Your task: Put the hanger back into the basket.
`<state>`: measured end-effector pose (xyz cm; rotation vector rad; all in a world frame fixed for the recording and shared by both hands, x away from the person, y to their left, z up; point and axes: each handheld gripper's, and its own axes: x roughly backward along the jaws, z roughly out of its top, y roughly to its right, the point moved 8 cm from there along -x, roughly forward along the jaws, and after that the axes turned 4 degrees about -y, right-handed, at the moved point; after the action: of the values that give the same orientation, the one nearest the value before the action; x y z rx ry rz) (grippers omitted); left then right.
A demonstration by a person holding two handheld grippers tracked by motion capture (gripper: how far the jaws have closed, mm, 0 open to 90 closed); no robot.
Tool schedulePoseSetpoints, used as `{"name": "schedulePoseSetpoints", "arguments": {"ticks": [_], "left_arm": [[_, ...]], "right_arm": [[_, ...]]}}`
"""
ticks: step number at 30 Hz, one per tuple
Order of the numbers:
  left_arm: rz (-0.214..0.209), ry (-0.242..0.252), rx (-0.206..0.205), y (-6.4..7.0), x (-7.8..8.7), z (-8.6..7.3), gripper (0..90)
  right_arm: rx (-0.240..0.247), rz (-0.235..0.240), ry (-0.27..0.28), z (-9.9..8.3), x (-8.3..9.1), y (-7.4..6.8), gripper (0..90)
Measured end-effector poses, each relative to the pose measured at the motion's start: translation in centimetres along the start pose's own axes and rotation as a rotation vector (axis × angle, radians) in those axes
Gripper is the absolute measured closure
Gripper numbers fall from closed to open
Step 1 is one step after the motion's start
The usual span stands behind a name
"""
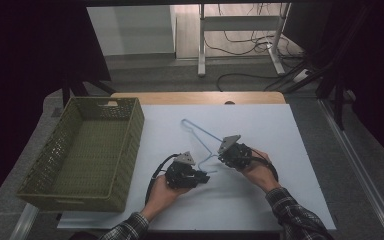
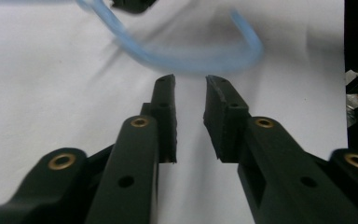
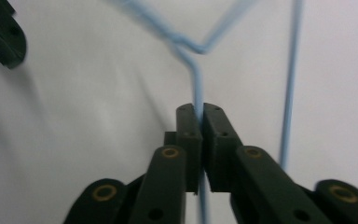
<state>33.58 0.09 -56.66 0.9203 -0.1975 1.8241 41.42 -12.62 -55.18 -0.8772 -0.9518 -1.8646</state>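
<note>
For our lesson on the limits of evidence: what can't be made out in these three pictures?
- Hanger hook: blurred in the left gripper view.
- Hanger's near end: hidden under the right tongs in the high view.
- Basket floor near its front wall: hidden by that wall, high view.

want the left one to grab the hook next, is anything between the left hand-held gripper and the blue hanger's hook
Nothing visible. The left hand-held gripper has its jaws open, and the curved hook of the blue hanger lies just beyond the tips, with bare white table between. The right hand-held gripper clamps the hanger's wire elsewhere.
</note>
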Motion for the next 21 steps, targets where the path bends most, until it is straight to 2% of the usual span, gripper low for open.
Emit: {"name": "schedulePoseSetpoints", "arguments": {"ticks": [1, 3, 6, 8, 13, 16, 18, 19, 21], "left_arm": [[0.004, 0.006, 0.003, -0.1, 0.2, 0.0, 71.1], [0.01, 0.019, 0.014, -0.4, 0.7, 0.1, 70.3], [0.029, 0.042, 0.028, -0.9, 1.6, 0.3, 68.0], [0.048, 0.061, 0.037, -1.3, 2.3, 0.5, 65.5], [0.086, 0.111, 0.053, -2.1, 4.3, 1.4, 48.1], [0.102, 0.162, 0.031, -1.8, 5.8, 2.8, 38.7], [0.104, 0.199, -0.001, -1.4, 6.7, 4.0, 38.3], [0.119, 0.209, -0.023, -1.2, 7.1, 4.5, 38.6], [0.121, 0.233, -0.059, -0.9, 7.6, 5.4, 43.5]], "right_arm": [[-0.036, 0.008, 0.013, 0.2, 0.4, 0.2, 86.5], [-0.021, 0.002, 0.044, 0.5, 1.0, 0.6, 86.9], [-0.085, 0.038, 0.082, 0.9, 2.0, 0.9, 87.1], [-0.104, 0.059, 0.102, 1.2, 2.5, 0.8, 87.1], [-0.132, 0.096, 0.135, 1.8, 4.1, 0.4, 87.1], [-0.15, 0.131, 0.16, 2.2, 5.0, -0.1, 87.1], [-0.154, 0.15, 0.17, 2.6, 5.5, -0.5, 87.1], [-0.157, 0.164, 0.178, 2.8, 5.7, -0.7, 87.1], [-0.162, 0.185, 0.186, 3.1, 6.1, -1.1, 87.0]]}}
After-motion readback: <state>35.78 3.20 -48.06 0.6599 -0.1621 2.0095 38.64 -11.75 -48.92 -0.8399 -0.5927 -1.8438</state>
